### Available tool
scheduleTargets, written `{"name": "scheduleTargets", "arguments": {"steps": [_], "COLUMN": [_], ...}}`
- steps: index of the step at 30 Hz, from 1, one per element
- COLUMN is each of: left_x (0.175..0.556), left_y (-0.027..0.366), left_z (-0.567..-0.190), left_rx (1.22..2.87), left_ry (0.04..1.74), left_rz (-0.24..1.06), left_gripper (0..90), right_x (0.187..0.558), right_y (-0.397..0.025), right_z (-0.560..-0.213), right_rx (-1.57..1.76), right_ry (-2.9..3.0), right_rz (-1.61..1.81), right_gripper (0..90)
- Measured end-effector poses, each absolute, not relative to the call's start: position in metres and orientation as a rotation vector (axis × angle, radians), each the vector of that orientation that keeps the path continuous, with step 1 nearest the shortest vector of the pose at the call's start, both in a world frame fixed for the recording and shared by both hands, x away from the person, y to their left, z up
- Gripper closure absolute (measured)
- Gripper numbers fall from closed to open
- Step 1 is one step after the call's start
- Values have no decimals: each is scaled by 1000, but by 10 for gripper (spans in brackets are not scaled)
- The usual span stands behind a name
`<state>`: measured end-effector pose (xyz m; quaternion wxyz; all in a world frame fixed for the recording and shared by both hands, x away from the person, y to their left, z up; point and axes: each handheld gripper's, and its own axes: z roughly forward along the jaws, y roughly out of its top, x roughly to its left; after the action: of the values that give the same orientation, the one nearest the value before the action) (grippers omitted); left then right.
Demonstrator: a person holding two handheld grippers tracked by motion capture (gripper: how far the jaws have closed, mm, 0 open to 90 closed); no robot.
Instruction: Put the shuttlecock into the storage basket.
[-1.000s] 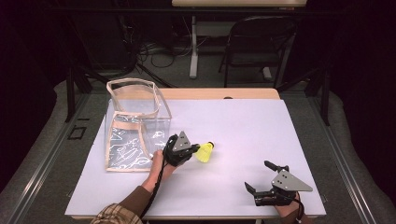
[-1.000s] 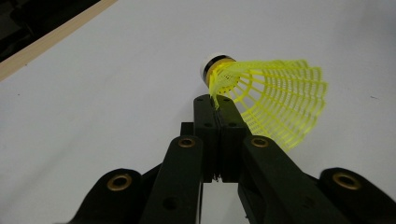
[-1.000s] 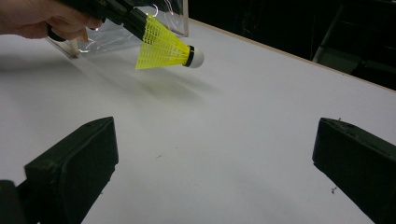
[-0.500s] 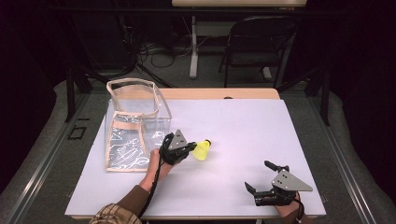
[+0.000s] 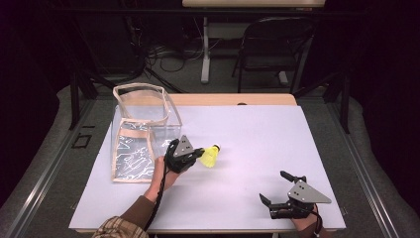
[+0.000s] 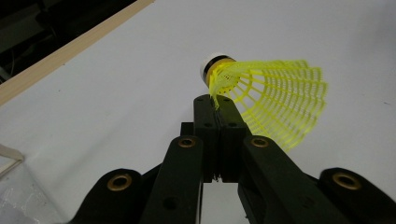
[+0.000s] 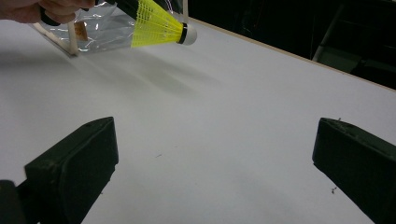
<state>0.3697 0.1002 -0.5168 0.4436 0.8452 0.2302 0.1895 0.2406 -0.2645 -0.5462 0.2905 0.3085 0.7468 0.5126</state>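
A yellow shuttlecock (image 5: 210,156) (image 6: 266,100) (image 7: 160,25) with a white cork tip hangs just above the white table, its mesh skirt pinched in my left gripper (image 5: 198,153) (image 6: 216,103), which is shut on it. Its cork points away from the hand. A clear plastic bag (image 5: 141,131) with tan edging stands open at the table's left, just behind that gripper. Near the front right edge my right gripper (image 5: 277,188) (image 7: 210,154) rests low with its jaws wide apart and nothing between them.
The white table top (image 5: 257,134) spreads out between the two grippers. A wooden strip (image 5: 233,99) runs along its far edge. A folding chair (image 5: 272,44) and cables stand on the floor beyond.
My left gripper has drawn the shuttlecock slightly left, toward the bag. The right gripper has stayed put.
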Motion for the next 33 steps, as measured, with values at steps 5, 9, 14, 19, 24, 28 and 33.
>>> {"name": "scheduleTargets", "arguments": {"steps": [5, 9, 14, 19, 24, 28, 33], "left_x": [371, 372, 373, 374, 375, 375, 377], "left_y": [103, 105, 106, 106, 106, 107, 108], "left_z": [-514, -511, -507, -502, -501, -497, -489], "left_rx": [2093, 2090, 2101, 2109, 2120, 2119, 2104], "left_ry": [570, 576, 572, 564, 567, 567, 573], "left_rz": [476, 475, 471, 469, 474, 478, 480], "left_gripper": [892, 893, 893, 893, 893, 893, 893], "right_x": [240, 240, 240, 240, 241, 242, 242], "right_y": [-265, -264, -264, -263, -263, -263, -262], "right_z": [-546, -546, -546, -546, -546, -546, -546], "right_rx": [825, 824, 822, 820, 819, 819, 819], "right_ry": [1992, 1996, 1995, 1997, 1998, 2001, 2006], "right_rz": [1366, 1365, 1365, 1363, 1363, 1362, 1362], "right_gripper": [0, 0, 0, 0, 0, 0, 0]}}
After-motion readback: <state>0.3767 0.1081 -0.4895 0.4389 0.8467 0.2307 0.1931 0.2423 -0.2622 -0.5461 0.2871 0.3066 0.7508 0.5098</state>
